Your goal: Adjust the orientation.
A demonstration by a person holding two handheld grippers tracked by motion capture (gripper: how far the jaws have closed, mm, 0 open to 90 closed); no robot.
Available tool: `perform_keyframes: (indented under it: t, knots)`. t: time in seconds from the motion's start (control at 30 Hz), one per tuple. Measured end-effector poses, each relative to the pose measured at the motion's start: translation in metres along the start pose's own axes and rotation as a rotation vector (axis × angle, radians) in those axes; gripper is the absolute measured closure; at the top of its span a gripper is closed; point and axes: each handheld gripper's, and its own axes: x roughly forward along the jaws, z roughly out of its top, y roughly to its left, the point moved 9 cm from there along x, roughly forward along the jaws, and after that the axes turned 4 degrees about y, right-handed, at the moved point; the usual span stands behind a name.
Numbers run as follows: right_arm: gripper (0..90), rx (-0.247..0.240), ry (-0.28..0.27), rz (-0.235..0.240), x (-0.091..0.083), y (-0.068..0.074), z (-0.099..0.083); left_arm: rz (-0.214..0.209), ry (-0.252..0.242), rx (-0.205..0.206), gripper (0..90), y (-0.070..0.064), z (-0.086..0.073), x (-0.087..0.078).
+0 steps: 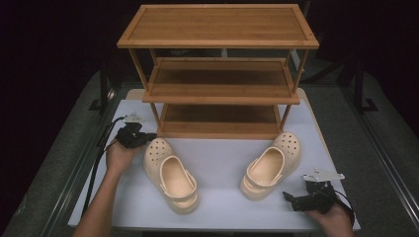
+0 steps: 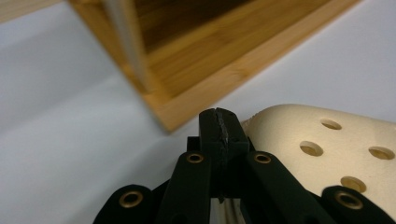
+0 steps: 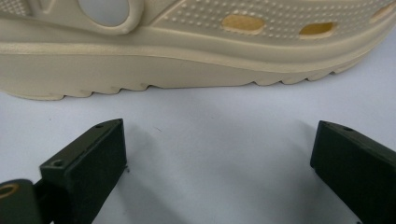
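High view: two cream clogs on the white desk [image 1: 222, 163], wooden rack [image 1: 220, 74] at 12 o'clock, bare strip between. Left gripper view: left tool [image 2: 219, 133] pressed together, empty, just beside left clog [image 2: 327, 149] toe and rack corner. Right gripper view: right tool [image 3: 219, 158] spread wide, right clog [image 3: 187, 51] sole at 12, apart.

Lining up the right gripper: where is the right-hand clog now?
In the high view the right-hand clog lies on the white table, right of centre, toe pointing at the wooden rack's front right leg, with the open right gripper beside its heel.
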Motion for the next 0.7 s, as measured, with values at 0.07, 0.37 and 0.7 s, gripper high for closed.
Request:
perform_keyframes:
  t: [0.07, 0.37, 0.7]
  knots:
    - [2.9, 0.0, 0.0, 0.0, 0.0, 0.0, 0.0, 0.005, -0.004, 0.001, 90.0, -0.004, 0.0, 0.0]
    - [2.9, 0.0, 0.0, -0.001, 0.0, 0.0, 0.0, 0.0, -0.016, -0.014, 90.0, -0.004, -0.004, -0.002]
    - [2.9, -0.001, 0.0, 0.0, 0.0, 0.0, 0.0, 0.05, -0.049, -0.055, 90.0, -0.003, -0.029, -0.055]
